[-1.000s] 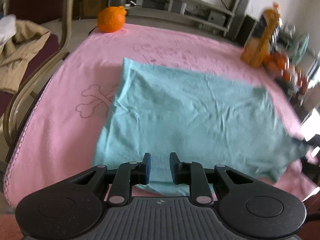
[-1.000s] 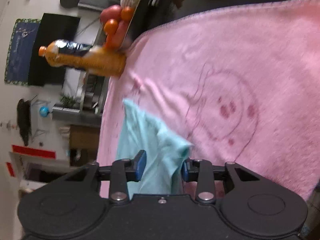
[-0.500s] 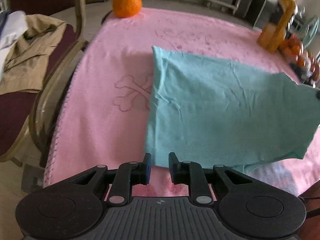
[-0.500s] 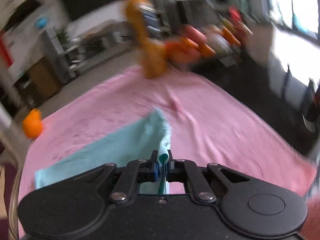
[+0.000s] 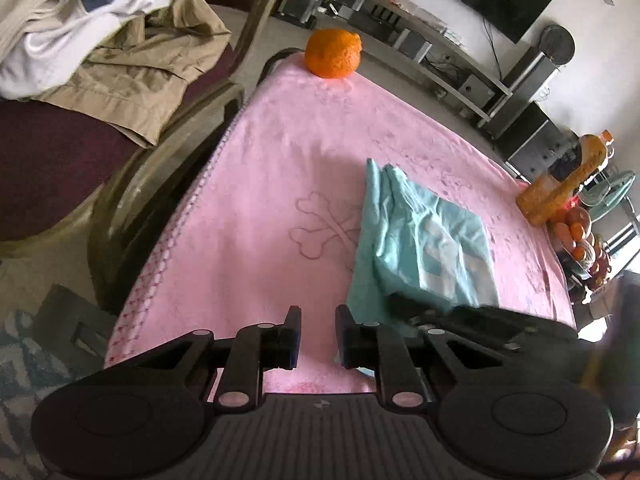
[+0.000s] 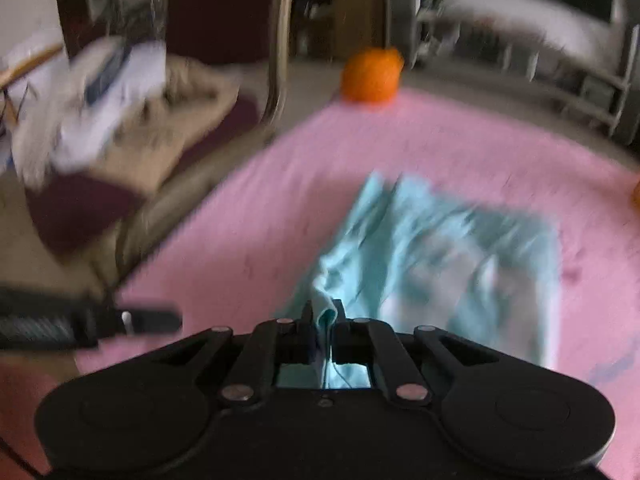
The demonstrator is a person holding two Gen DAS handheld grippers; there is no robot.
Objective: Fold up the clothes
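Observation:
A teal shirt (image 5: 420,248) lies on the pink blanket (image 5: 280,184), doubled over itself, with a pale print showing on the upper layer. My right gripper (image 6: 323,315) is shut on a bunched corner of the shirt (image 6: 440,248), at its near left edge. From the left wrist view the right gripper (image 5: 404,306) appears as a dark blurred shape over the shirt's near edge. My left gripper (image 5: 318,336) hovers over bare blanket just left of the shirt, jaws a little apart with nothing between them.
An orange fruit (image 5: 333,53) sits at the blanket's far corner. A chair (image 5: 160,168) at the left carries beige and white clothes (image 5: 120,52). An orange drink bottle (image 5: 560,188) and a fruit bowl (image 5: 576,236) stand at the right edge.
The right gripper closed on the shirt's corner, rolled over, and swept it across to the left, doubling the shirt over. The left gripper slid left off the shirt onto bare blanket.

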